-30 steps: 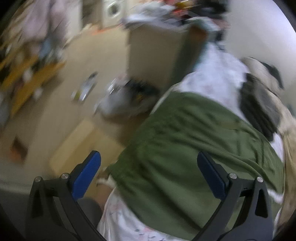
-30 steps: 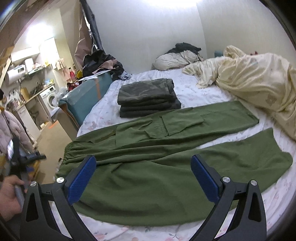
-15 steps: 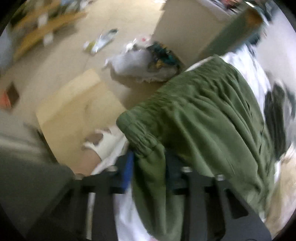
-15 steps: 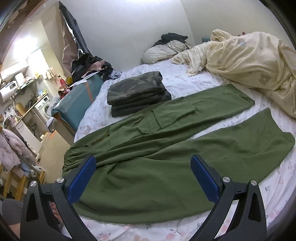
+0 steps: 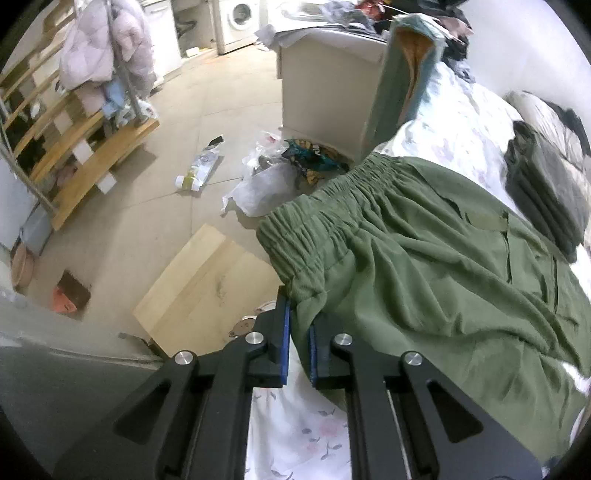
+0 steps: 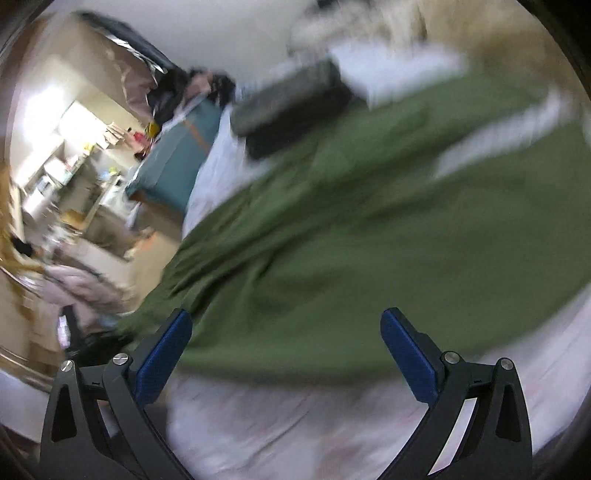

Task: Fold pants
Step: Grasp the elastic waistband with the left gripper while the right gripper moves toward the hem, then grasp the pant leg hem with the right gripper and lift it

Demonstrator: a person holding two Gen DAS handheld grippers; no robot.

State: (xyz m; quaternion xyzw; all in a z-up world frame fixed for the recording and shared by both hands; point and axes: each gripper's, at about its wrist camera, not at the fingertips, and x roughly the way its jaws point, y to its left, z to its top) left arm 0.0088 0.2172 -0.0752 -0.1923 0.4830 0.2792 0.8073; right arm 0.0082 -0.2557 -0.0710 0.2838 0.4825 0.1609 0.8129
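Pants [image 5: 424,266]: olive green, plain. Bed sheet [image 5: 306,432]: white with a small pink-and-grey floral print. Left gripper [image 5: 299,343]: black frame, blue pads. Right gripper [image 6: 286,354]: the same colours. Folded clothes stack [image 5: 546,192] at 2 o'clock: dark grey-green. Wooden board [image 5: 207,288] at 9 o'clock: pale tan. Washing machine [image 5: 240,18] at 12 o'clock: white.

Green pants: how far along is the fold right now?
Barely begun. Done: the green pants lie spread on the bed sheet, beside a dark folded stack. In hand: the left gripper is shut on the near waistband corner. The right gripper hangs open over the fabric, its view blurred. Left: every fold.
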